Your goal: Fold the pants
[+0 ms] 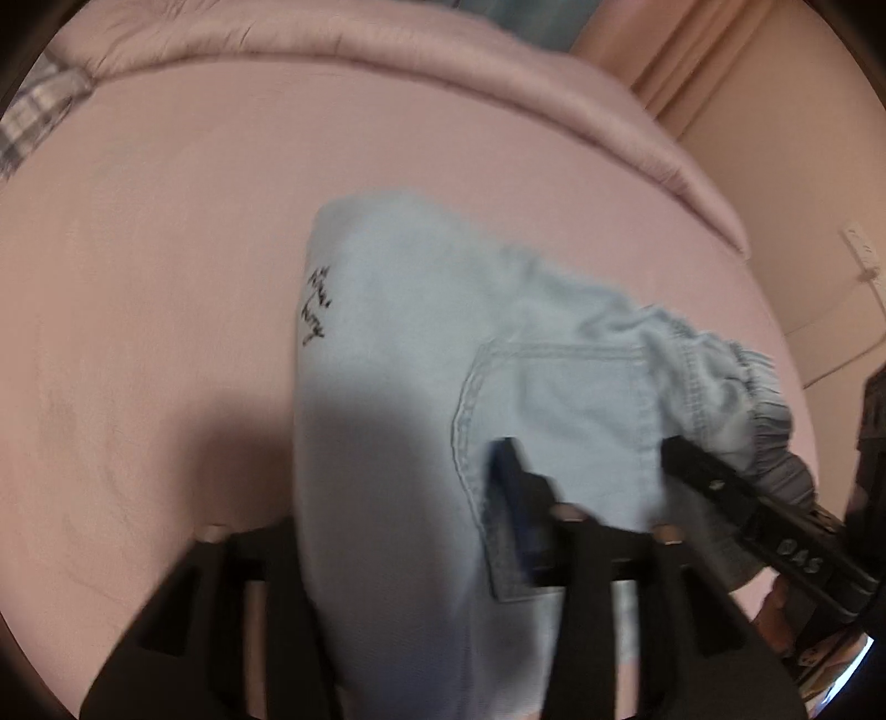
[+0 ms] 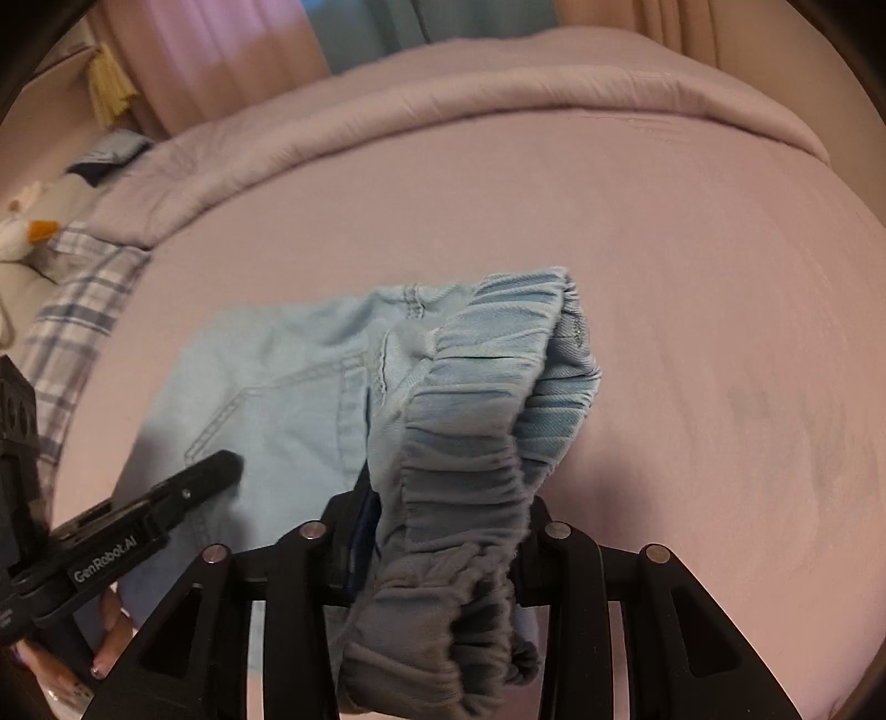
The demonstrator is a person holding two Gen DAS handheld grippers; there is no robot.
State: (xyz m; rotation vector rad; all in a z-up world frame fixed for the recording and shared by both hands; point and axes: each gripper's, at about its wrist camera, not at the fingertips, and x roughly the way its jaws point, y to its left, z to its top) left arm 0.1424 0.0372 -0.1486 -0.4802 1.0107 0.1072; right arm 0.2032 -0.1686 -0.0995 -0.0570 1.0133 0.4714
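Light blue denim pants (image 1: 398,343) lie folded on the pink bed sheet (image 1: 155,277), with a back pocket (image 1: 559,421) and black lettering showing. My left gripper (image 1: 421,531) is shut on the pants' near edge; the cloth hides its left finger. In the right wrist view the pants (image 2: 288,387) lie left of centre, and my right gripper (image 2: 443,531) is shut on the elastic waistband (image 2: 470,443), which bunches up between its fingers. The right gripper shows at the right of the left wrist view (image 1: 736,498); the left gripper shows at the lower left of the right wrist view (image 2: 166,509).
A rolled pink duvet (image 2: 443,111) runs along the bed's far side. A plaid cloth (image 2: 72,327) and a white plush toy (image 2: 22,221) lie at the left. Curtains (image 2: 221,50) hang behind. A wall socket (image 1: 861,243) is at the right.
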